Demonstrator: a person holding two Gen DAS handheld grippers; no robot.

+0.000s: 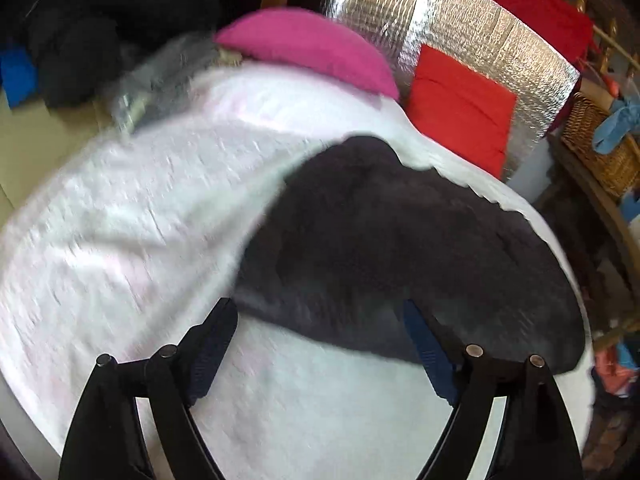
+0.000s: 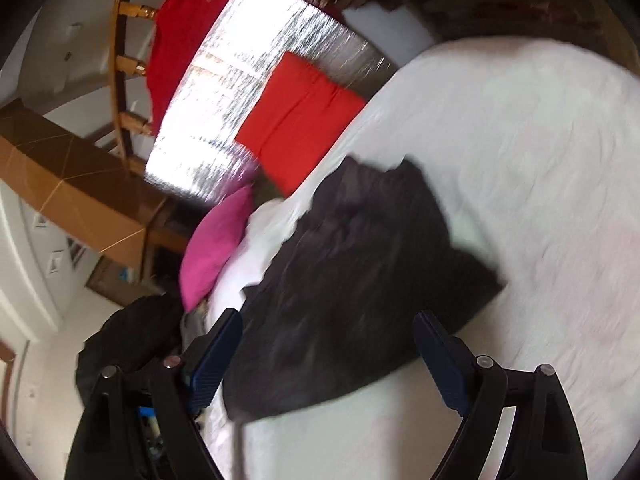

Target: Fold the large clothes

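Observation:
A dark grey-black garment [image 1: 400, 248] lies crumpled on the white bed cover [image 1: 160, 220]. It also shows in the right wrist view [image 2: 352, 288], in a loose heap. My left gripper [image 1: 320, 332] is open just short of the garment's near edge, holding nothing. My right gripper [image 2: 328, 340] is open, its jaws spread either side of the garment's near end, not closed on it. Both views are motion-blurred.
A pink pillow [image 1: 312, 48] and a red cushion [image 1: 460, 112] lie at the head of the bed against a silver foil panel [image 1: 460, 32]. A pile of dark clothes [image 1: 100, 32] sits far left. A wicker basket [image 1: 600, 148] stands right of the bed.

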